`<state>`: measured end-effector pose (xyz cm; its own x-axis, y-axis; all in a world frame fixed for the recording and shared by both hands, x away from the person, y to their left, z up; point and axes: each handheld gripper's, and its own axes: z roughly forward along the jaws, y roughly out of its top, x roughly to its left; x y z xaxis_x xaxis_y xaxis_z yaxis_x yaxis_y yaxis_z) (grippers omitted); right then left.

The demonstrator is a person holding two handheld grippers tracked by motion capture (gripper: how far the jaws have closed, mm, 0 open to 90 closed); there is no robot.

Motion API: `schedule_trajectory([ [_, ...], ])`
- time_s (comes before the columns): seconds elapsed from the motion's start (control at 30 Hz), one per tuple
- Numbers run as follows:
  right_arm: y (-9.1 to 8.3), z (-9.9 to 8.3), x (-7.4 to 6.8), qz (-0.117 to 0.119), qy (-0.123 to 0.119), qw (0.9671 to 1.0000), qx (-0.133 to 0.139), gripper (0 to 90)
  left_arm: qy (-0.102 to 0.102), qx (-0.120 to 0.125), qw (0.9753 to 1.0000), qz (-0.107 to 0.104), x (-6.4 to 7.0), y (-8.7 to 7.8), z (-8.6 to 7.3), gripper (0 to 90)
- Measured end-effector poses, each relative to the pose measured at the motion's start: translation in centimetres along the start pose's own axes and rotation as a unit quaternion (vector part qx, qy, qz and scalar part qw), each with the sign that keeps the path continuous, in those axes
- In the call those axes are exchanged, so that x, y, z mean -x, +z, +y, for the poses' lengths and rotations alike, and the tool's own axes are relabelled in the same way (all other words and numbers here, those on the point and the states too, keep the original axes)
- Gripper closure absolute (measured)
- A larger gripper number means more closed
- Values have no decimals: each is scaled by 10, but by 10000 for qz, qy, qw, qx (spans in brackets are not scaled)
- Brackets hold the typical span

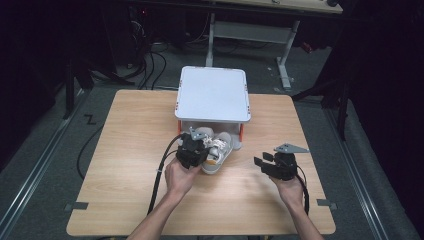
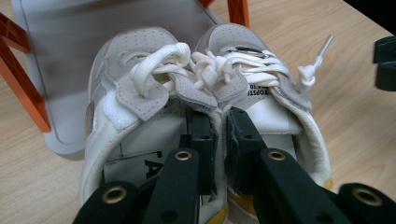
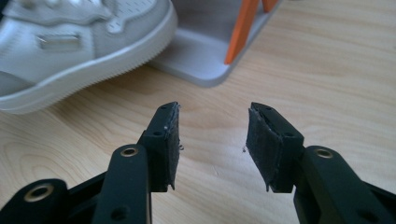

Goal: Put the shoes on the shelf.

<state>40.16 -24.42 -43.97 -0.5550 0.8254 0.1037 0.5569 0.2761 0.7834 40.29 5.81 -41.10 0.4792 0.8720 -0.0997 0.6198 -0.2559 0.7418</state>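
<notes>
Pair of white sneakers [image 2: 205, 93] side by side on the wooden table [image 1: 125, 150], directly ahead of the left gripper [image 2: 219, 140], whose jaws are pinched together on the adjoining inner collars. Toes pointing away from the person toward the white rack [image 1: 214, 95], long axis running front to back, tips under the rack's lower shelf. Right gripper [image 3: 212, 140] jaws apart, empty, hovering over bare wood right of the shoes.

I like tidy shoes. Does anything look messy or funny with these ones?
A little. The pair of shoes is only half on the shelf's bottom board, heels sticking out over the table. One lace end hangs loose to the side. The left hand-held gripper pinches both inner collars together.
</notes>
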Motion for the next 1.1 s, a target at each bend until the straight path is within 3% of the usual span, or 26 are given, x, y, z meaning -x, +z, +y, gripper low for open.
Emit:
schedule_trajectory([
  [0.4,-15,47,-11,139,-278,9979,574,666,-73,57,9998,191,-10,24,7,825],
  [0.53,-15,67,-15,230,-343,9966,708,662,-123,86,9995,272,-13,31,9,825],
  [0.8,-8,108,-14,285,-232,9945,982,630,-176,77,9989,417,-17,43,8,825],
  [0.97,9,125,-18,-12,-441,9940,1003,627,-226,56,9983,530,-19,53,8,823],
  [1.1,23,135,-18,-178,-422,9949,900,602,-282,26,9978,592,-19,60,7,819],
])
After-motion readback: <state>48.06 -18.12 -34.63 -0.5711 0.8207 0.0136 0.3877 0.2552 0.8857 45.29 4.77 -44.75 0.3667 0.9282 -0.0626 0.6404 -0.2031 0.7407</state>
